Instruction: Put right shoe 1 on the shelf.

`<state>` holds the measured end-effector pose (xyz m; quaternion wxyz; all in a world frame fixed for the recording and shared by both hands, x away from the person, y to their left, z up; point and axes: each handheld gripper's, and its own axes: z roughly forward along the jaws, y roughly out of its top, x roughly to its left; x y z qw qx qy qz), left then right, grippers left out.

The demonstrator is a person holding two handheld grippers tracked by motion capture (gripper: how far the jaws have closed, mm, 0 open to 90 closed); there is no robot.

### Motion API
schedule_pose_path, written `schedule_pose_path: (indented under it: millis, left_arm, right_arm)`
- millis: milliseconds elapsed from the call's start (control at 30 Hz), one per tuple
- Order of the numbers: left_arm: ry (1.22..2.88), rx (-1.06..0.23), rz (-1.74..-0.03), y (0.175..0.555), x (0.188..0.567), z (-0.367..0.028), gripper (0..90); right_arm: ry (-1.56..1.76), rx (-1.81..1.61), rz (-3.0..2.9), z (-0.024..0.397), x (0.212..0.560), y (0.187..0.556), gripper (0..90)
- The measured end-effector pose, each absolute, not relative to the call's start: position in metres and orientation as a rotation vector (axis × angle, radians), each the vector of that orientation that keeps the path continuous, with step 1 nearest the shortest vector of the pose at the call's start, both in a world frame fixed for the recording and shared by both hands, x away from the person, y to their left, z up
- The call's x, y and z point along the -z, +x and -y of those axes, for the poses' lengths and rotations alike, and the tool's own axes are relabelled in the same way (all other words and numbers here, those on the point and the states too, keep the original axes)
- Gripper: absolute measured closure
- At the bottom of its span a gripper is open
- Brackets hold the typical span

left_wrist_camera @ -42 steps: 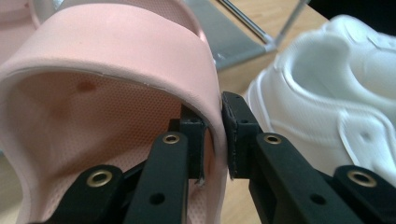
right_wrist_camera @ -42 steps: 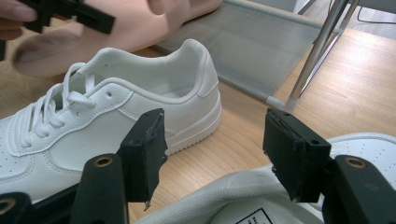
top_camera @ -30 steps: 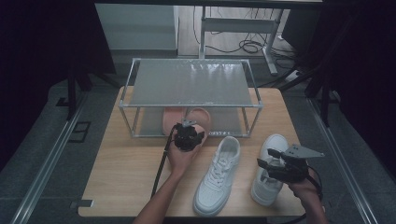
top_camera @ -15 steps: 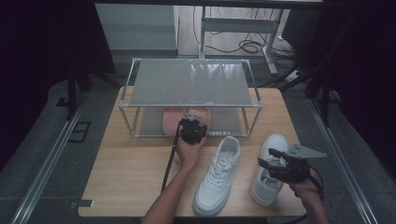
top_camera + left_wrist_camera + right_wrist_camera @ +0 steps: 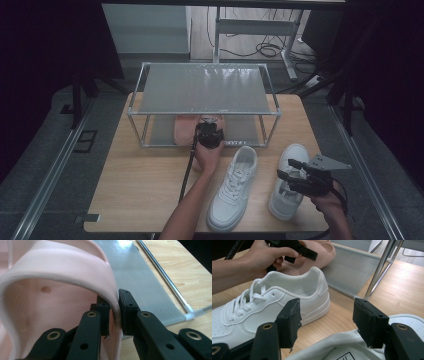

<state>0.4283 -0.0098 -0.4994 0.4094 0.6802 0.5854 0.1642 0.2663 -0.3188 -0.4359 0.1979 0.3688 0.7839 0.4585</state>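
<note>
- High view: a wooden table (image 5: pixel 140 200) carries a metal-framed rack (image 5: pixel 202 95) with a frosted top shelf. The left gripper (image 5: pixel 209 134) reaches under the rack's front edge to a pink slipper (image 5: pixel 184 127) on the lower shelf. Two white sneakers sit in front: one sneaker (image 5: pixel 232 187) near the middle, the other sneaker (image 5: pixel 287 187) at the right, with the right gripper (image 5: pixel 300 175) hovering just over it.
- High view, hidden parts: the frosted shelf and the left gripper cover most of the slipper, so its shape, and whether a second one lies beside it, cannot be told here.
- Left gripper view: the jaws are pinched on the slipper's (image 5: pixel 57 272) curved upper band, one jaw inside and one outside. The band looks like soft, light foam; it will likely flex under the pinch, so this thick edge seems a fair hold. The grey lower shelf (image 5: pixel 145 290) lies beneath. The sole and toe are cut off.
- Right gripper view: the jaws stand wide apart, holding nothing, above the nearer sneaker's (image 5: pixel 352 345) collar. The middle sneaker (image 5: pixel 274 305) lies beyond, heel toward the rack, with the person's left hand (image 5: pixel 259 258) behind it. A sneaker should be stiffer and heavier; the heel collar looks graspable.
</note>
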Motion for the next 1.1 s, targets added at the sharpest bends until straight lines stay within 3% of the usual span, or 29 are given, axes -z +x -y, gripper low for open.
schedule_pose_path:
  millis: [367,700,867,933,1100]
  left_arm:
    - [1.723,-0.433,-1.453,0.44,0.508,0.009,79.4]
    - [1.762,-0.394,-1.377,0.43,0.499,0.006,56.8]
    - [1.769,-0.366,-1.333,0.421,0.494,-0.004,54.1]
    - [1.702,-0.319,-1.411,0.413,0.492,-0.004,52.3]
    - [1.719,-0.29,-1.346,0.395,0.488,-0.021,53.1]
  right_arm:
    - [1.026,-1.279,-2.197,0.319,0.436,0.266,39.7]
    - [1.025,-1.277,-2.202,0.317,0.437,0.266,39.6]
    - [1.031,-1.274,-2.199,0.319,0.437,0.266,39.6]
    - [1.03,-1.274,-2.2,0.319,0.437,0.266,39.6]
    - [1.03,-1.27,-2.203,0.318,0.437,0.267,39.6]
